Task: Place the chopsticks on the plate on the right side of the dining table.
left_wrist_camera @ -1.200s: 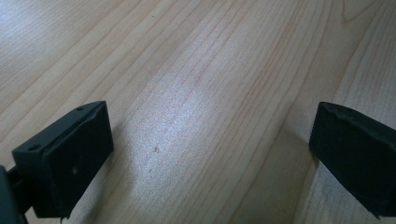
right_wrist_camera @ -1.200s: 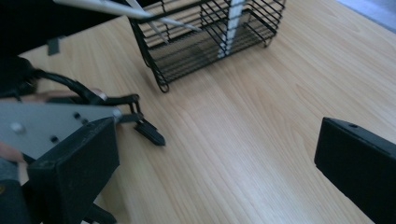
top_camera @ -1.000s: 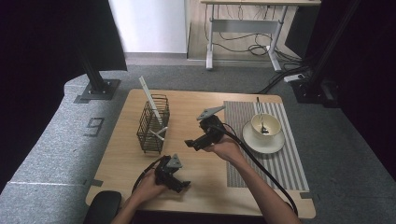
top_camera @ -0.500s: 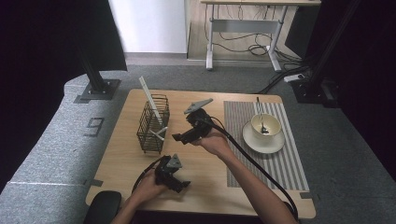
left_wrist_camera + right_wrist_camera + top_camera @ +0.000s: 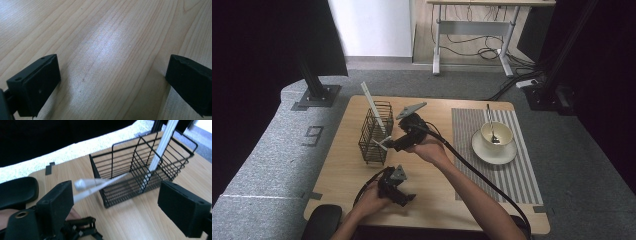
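Reaching in from the bottom of the high view, our right forearm stretches toward the middle of the table (image 5: pixel 342 170), and the right gripper (image 5: pixel 388 146) points left at the wire basket (image 5: pixel 374 135). Our left hand (image 5: pixel 369 200) rests low near the front edge, with the left gripper (image 5: pixel 408 199) lying close to the wood.

The basket is black, open-topped and upright, standing on the left half of the table. A long white stick (image 5: pixel 373 106) leans out of it toward the back, and shorter white utensils (image 5: pixel 381 144) poke out of its near side, just beside the right gripper's tips. To the right, well apart from the basket, a cup (image 5: pixel 496 134) with a spoon (image 5: pixel 490 122) in it sits on a saucer (image 5: pixel 493 152) on a striped mat (image 5: pixel 522 175).

The right gripper view brings the basket (image 5: pixel 142 167) close: its jaws stand wide apart, with the white utensils (image 5: pixel 97 185) slanting out through the wire toward the left-hand jaw; they look like two pieces, though blur makes that uncertain. The left gripper view gives bare wood grain (image 5: pixel 105 50) between its own jaws, which are also spread wide and hold nothing.
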{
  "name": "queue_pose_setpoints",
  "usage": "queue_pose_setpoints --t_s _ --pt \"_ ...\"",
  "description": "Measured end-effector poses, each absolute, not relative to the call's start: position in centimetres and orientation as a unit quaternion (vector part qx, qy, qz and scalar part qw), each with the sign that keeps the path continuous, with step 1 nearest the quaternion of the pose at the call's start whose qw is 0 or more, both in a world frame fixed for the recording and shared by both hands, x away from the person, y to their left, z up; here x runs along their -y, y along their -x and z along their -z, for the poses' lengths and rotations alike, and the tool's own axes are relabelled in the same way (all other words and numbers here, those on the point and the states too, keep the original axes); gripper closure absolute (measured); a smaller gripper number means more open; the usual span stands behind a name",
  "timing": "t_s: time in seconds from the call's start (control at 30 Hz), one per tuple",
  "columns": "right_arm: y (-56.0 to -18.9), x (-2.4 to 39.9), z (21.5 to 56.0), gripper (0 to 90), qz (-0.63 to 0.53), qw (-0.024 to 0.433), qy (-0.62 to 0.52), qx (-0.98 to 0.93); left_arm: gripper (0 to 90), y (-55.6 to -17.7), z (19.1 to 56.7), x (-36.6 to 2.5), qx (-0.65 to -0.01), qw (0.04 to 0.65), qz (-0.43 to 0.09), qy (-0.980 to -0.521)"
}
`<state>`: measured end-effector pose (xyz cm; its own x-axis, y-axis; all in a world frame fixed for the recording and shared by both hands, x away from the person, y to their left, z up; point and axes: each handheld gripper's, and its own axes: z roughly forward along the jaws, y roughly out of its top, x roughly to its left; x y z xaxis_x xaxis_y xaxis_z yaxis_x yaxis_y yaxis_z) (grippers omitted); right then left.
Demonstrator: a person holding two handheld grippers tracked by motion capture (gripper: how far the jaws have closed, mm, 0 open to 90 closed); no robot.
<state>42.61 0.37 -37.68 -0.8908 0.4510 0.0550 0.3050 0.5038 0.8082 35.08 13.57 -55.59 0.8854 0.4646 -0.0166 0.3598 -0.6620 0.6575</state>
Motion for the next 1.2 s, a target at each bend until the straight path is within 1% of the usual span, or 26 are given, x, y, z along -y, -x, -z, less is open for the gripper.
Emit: queue_pose_setpoints --t_s 0.1,0.13,0.17,0.2,0.3,0.37,0.4,0.43,0.47,0.53,0.57,0.6,0.67,0.7,0.77,0.8,0.97,1.2 --pt "-42.8 -0.8 38.0 17.7 -0.441 0.082 -0.219 -0.867 0.0 -35.1 55.6 -13.6 -0.227 0.343 -0.077 -0.908" --pt "-42.8 -1.1 38.1 20.6 -0.438 0.084 -0.217 -0.868 0.0 -35.1 55.6 -13.6 -0.227 0.343 -0.077 -0.908" --pt "-42.8 -1.1 38.1 20.6 -0.438 0.084 -0.217 -0.868 0.0 -35.1 55.6 -13.6 -0.227 0.343 -0.077 -0.908" --pt "-42.7 -1.5 38.4 28.8 -0.438 0.088 -0.209 -0.870 0.0 -35.1 55.6 -13.6 -0.227 0.343 -0.077 -0.908" --pt "-42.7 -1.8 38.6 41.3 -0.439 0.088 -0.203 -0.871 0.0 -35.1 55.6 -13.6 -0.227 0.343 -0.077 -0.908" --pt "-42.7 -1.9 38.8 47.8 -0.440 0.089 -0.203 -0.870 0.0 -35.1 55.6 -13.6 -0.227 0.343 -0.076 -0.909" --pt "-42.7 -1.9 38.8 52.7 -0.441 0.087 -0.203 -0.870 0.0 -35.1 55.6 -13.6 -0.227 0.343 -0.076 -0.909" --pt "-42.7 -1.9 38.8 52.7 -0.441 0.087 -0.203 -0.870 0.0 -35.1 55.6 -13.5 -0.227 0.343 -0.079 -0.908" --pt "-42.6 -1.9 38.7 61.8 -0.444 0.086 -0.205 -0.868 0.0 -35.1 55.6 -13.6 -0.227 0.342 -0.077 -0.909" --pt "-42.5 -1.9 38.6 67.5 -0.446 0.088 -0.203 -0.867 0.0 -35.1 55.5 -13.6 -0.223 0.339 -0.078 -0.910" --pt "-42.5 -1.9 38.6 67.5 -0.446 0.088 -0.203 -0.867 0.0 -35.1 55.5 -13.6 -0.223 0.339 -0.078 -0.910" --pt "-42.5 -1.9 38.5 74.0 -0.448 0.094 -0.200 -0.866 0.0 -35.1 55.5 -13.6 -0.222 0.338 -0.078 -0.911" --pt "-42.4 -1.9 38.4 78.5 -0.449 0.095 -0.200 -0.865 0.0 -35.1 55.5 -13.6 -0.223 0.339 -0.078 -0.910" --pt "-42.4 -1.9 38.4 80.1 -0.450 0.095 -0.200 -0.865 0.0 -35.1 55.5 -13.6 -0.223 0.339 -0.078 -0.911" --pt "-42.4 -1.9 38.4 80.7 -0.450 0.097 -0.201 -0.865 0.0 -35.1 55.6 -13.6 -0.223 0.340 -0.078 -0.910" --pt "-42.4 -1.9 38.4 81.6 -0.450 0.105 -0.202 -0.864 0.0 -35.1 55.6 -13.6 -0.223 0.340 -0.078 -0.910" --pt "-42.3 -1.7 38.1 82.0 -0.453 0.100 -0.204 -0.862 0.0 -35.1 55.6 -13.6 -0.224 0.340 -0.078 -0.910" --pt "-42.0 -1.0 36.8 82.1 -0.457 0.099 -0.198 -0.862 0.0 -35.1 55.6 -13.6 -0.224 0.340 -0.078 -0.910"
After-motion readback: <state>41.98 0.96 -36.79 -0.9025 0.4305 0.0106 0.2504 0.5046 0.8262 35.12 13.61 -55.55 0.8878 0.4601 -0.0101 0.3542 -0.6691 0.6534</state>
